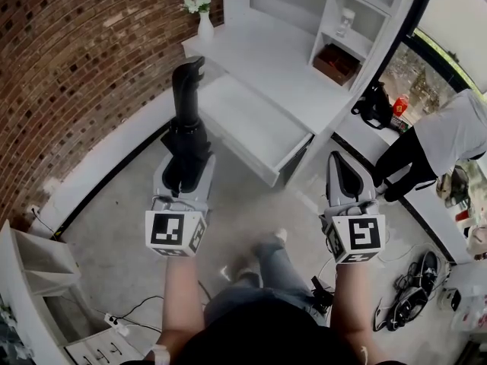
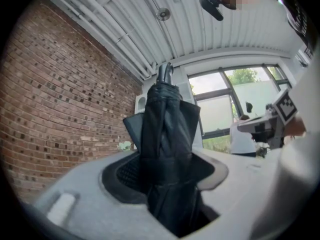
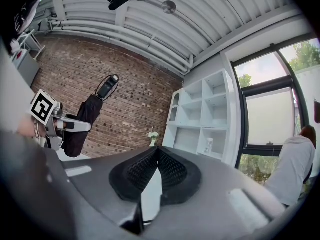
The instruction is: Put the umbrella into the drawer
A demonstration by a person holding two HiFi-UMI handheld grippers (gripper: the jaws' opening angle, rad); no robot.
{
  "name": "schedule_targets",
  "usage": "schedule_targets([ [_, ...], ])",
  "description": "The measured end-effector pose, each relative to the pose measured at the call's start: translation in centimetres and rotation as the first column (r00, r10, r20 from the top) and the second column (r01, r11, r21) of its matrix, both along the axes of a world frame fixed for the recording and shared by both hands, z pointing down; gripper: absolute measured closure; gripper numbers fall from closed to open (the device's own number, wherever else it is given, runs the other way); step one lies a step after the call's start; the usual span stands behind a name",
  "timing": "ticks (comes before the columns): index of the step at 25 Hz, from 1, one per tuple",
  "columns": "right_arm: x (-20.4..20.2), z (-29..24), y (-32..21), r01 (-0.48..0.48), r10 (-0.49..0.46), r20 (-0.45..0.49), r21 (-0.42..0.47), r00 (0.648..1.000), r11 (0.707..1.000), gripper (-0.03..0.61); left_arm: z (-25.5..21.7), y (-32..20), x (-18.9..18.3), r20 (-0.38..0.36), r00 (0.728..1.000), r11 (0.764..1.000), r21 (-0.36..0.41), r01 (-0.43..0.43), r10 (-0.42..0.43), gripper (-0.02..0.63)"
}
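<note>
A black folded umbrella point(image 1: 186, 116) stands up out of my left gripper point(image 1: 183, 172), whose jaws are shut on its lower part; the handle end points toward the white desk. In the left gripper view the umbrella point(image 2: 167, 134) fills the gap between the pads point(image 2: 125, 176). The desk's wide drawer point(image 1: 255, 124) is pulled out just beyond the umbrella. My right gripper point(image 1: 342, 169) hovers to the right of the drawer's corner. Its tips point(image 3: 156, 151) meet, with nothing between them. The right gripper view shows the umbrella point(image 3: 85, 119) at the left.
A vase of white flowers point(image 1: 204, 17) stands on the desk by the brick wall point(image 1: 68, 67). White shelves point(image 1: 342, 14) hold a brown box point(image 1: 337, 61). A person in a white top point(image 1: 449, 131) bends at the right. Cables point(image 1: 415, 291) lie on the floor.
</note>
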State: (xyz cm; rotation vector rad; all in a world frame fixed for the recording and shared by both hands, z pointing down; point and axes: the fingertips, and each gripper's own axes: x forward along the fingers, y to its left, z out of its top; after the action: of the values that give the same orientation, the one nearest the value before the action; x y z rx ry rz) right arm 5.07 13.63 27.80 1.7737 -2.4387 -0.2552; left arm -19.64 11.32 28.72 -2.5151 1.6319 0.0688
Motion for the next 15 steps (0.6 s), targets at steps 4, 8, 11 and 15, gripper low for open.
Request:
schedule_targets([
  [4, 0.4, 0.2, -2.0, 0.002, -0.002, 0.006, 0.006, 1.000, 1.000, 0.575, 0.3, -1.5, 0.0, 0.003, 1.000, 1.000, 0.002, 0.006, -0.006, 0.374],
  [8, 0.9, 0.3, -5.0, 0.013, -0.013, 0.016, 0.016, 1.000, 1.000, 0.575, 0.4, -4.1, 0.6, 0.007, 1.000, 1.000, 0.005, 0.012, -0.012, 0.374],
  [11, 1.0, 0.6, -7.8, 0.026, -0.026, 0.019, 0.011, 0.999, 1.000, 0.575, 0.5, -6.7, 1.1, 0.016, 1.000, 1.000, 0.001, 0.017, -0.017, 0.374],
  [15, 1.6, 0.9, -12.2, 0.047, -0.047, 0.025, 0.006, 0.999, 0.999, 0.575, 0.4, -10.8, 1.9, 0.020, 1.000, 1.000, 0.001, 0.023, -0.023, 0.374],
])
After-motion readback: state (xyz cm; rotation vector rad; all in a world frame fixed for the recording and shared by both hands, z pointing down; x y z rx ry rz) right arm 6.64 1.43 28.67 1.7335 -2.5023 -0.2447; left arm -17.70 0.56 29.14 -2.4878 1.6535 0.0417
